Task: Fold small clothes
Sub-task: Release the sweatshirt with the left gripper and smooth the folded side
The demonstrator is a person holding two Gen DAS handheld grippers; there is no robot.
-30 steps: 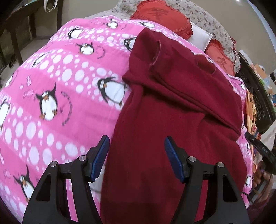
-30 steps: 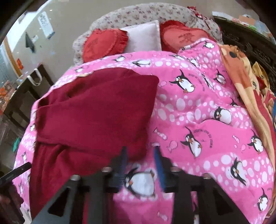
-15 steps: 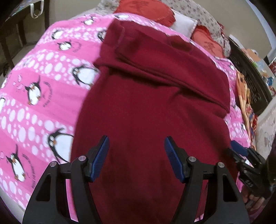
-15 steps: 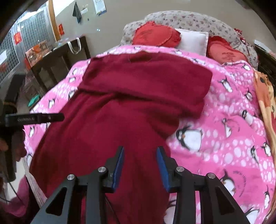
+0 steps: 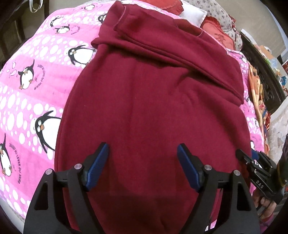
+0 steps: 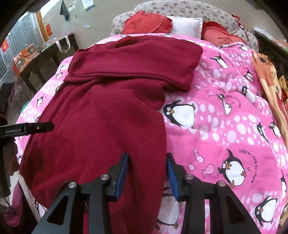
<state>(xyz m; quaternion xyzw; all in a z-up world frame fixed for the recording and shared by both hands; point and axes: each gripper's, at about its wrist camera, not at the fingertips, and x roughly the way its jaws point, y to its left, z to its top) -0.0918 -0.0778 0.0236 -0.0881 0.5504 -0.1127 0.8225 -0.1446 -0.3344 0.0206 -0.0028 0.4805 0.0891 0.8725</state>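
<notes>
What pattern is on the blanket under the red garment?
Pink blanket with white dots, penguins and small fish; clearest in the right wrist view.

Bed's got a loud pink penguin quilt (image 6: 225,115) on it. Two red heart cushions (image 6: 145,22) sit at the head with a white pillow (image 6: 187,26) between them, dark side table (image 6: 45,59) off to the left.

The sweatshirt (image 5: 153,100) is plain dark maroon. Under it, the bedspread (image 6: 225,126) is bright pink with white dots, small pink fish and black-and-white penguins with orange beaks. The heart-shaped cushions (image 6: 144,22) are red, the pillow (image 6: 187,26) between them white. The headboard cover (image 6: 180,9) is grey with a small floral print. Both tools have black frames and blue pads (image 5: 97,167).
</notes>
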